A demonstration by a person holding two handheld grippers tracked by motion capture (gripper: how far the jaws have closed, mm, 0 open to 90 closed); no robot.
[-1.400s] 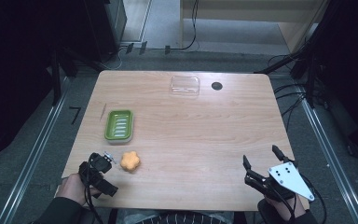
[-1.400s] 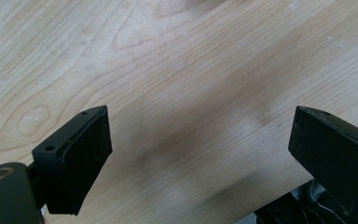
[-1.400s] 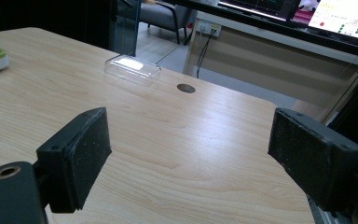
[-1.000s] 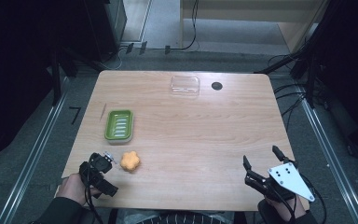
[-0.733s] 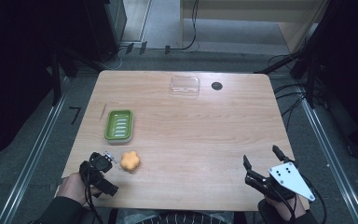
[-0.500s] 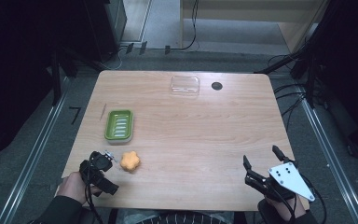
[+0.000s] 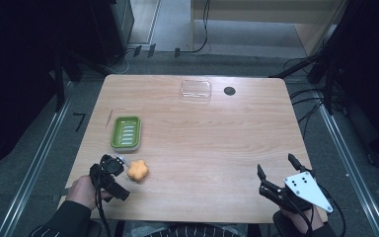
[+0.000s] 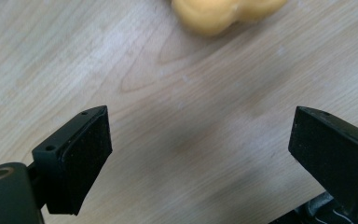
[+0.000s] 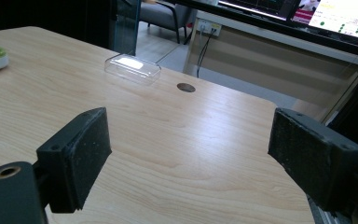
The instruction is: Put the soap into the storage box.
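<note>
**Orange soap waiting to be picked up**

The orange flower-shaped soap [image 7: 138, 170] is lying on the tabletop [image 7: 217, 148], near the front left edge. It is sitting just in front of the green soap dish [image 7: 126, 132], but not in it. The left tongs [image 7: 120, 164] are hovering just beside the soap, with the jaws standing apart and nothing between them. In the left gripper view the soap [image 8: 223, 11] is peeking in at the top, past the open jaws. The right tongs [image 7: 275, 168] are resting far off at the front right, jaws wide apart and holding nothing. A clear lid [image 7: 196, 90] is lying at the back. The grabbing is not done yet, and the soap probably needs lifting into the dish.
</note>
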